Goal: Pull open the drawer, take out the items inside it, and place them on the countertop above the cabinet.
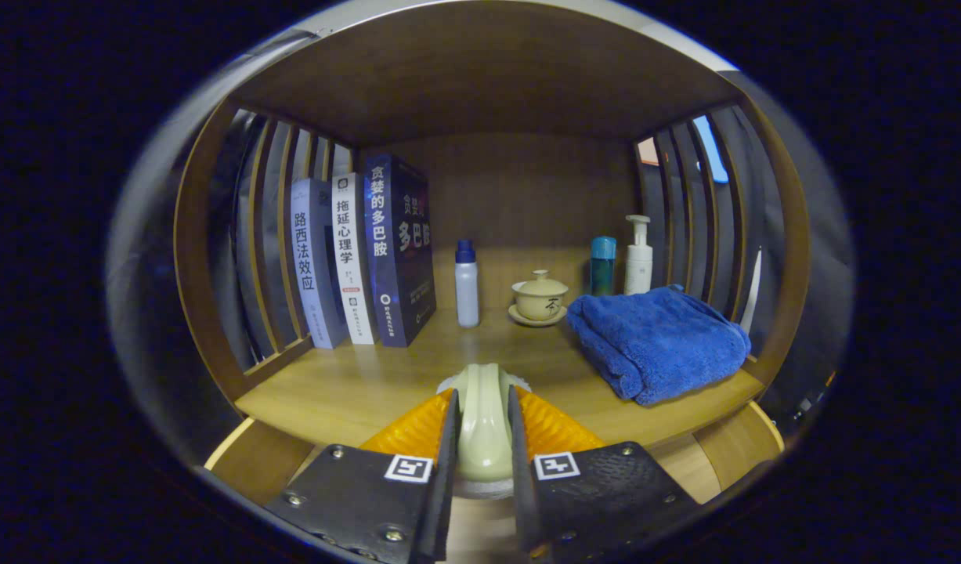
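My gripper (484, 401) is shut on a pale cream-green glossy item (484, 427), held upright between both fingers. The item hangs right at the front edge of the wooden countertop (347, 392), low over the boards; whether it touches them I cannot tell. A white rounded part of it peeks out behind the fingertips. Below the countertop's front edge, wooden pieces (253, 464) stick out on both sides of the fingers; they look like parts of the cabinet or the drawer, but which is unclear.
On the countertop stand three upright books (363, 258) at the back left, a white bottle with a blue cap (467, 286), a lidded tea bowl on a saucer (540, 299), a teal bottle (603, 266), a pump bottle (638, 257) and a folded blue towel (656, 341). Slatted side walls enclose it.
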Demonstrator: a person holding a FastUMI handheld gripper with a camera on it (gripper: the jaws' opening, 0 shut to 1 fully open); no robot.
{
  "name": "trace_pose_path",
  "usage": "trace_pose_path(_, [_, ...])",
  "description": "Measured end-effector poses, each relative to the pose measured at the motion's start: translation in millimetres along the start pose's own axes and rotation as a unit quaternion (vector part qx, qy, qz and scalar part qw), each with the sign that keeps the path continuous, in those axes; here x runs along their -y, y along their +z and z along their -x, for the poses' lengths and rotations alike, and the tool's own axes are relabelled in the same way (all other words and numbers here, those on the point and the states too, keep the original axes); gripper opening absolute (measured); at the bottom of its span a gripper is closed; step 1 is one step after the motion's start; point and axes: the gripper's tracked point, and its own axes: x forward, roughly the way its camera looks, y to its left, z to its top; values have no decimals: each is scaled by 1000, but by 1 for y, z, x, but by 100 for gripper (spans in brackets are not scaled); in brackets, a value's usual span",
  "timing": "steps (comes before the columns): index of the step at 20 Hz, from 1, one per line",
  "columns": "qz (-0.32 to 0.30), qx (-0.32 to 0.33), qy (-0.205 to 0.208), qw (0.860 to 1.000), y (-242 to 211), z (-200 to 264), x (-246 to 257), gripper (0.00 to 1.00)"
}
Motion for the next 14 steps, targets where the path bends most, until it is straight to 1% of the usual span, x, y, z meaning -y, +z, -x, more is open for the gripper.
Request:
trace_pose_path(6, [1,-2,-5,1000,-2,1,2,36])
trace_pose_path(9, [0,0,-10,1000,0,1,4,74])
trace_pose_path(11, [0,1,-10,1000,0,0,4,84])
trace_pose_path(13, [1,3,-10,1000,1,0,4,89])
trace_pose_path(14, [0,3,-8,1000,1,1,3,95])
